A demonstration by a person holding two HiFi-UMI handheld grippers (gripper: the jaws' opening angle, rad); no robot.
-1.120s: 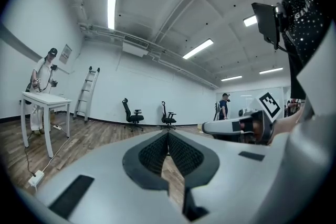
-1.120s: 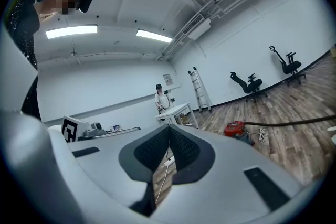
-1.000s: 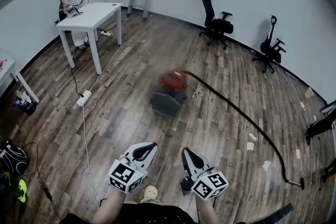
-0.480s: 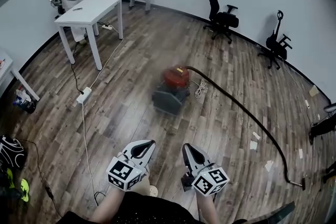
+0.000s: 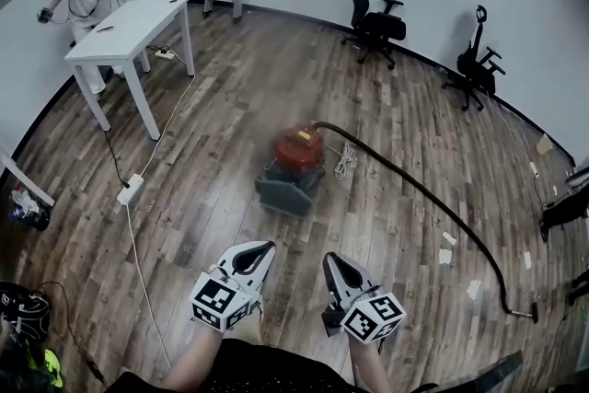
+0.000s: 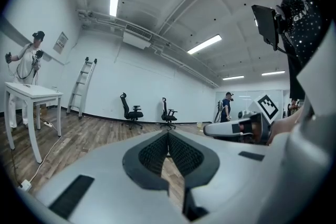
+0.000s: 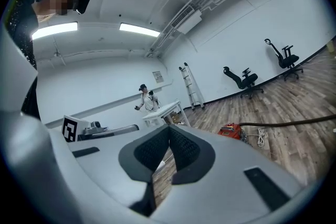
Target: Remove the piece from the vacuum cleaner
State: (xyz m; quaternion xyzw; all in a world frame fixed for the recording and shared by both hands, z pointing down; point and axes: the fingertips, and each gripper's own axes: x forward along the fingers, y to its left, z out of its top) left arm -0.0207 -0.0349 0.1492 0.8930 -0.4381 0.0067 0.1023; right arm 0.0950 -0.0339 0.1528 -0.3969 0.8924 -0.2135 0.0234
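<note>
While both tongs hang low with nothing in them, the task hasn't really begun: left tongs [image 5: 264,248] and right tongs [image 5: 329,260] are each closed tight, pads meeting, empty. Vacuum cleaner [image 5: 296,163], red top on a grey base, sits on the wood floor [image 5: 212,198] straight ahead of the tips, well apart from both. Black hose [image 5: 433,202] leaves the canister on the right-tongs side and runs far off that way, ending at a small head [image 5: 526,318] on the boards; a white coiled cord [image 5: 345,163] lies just beside the canister on the same side. My read: this is the approach step. Which piece comes off isn't clear from here, the hose coupling at the canister is my guess. Next move calls for closing the gap, opening the jaws, one pair steadying the body while the other takes the part. Writing: nothing legible on the vacuum; a wall sign [image 6: 61,42] far beyond the left tongs is too small to read; the cubes [image 5: 219,305] carry only black-and-white square markers
</note>
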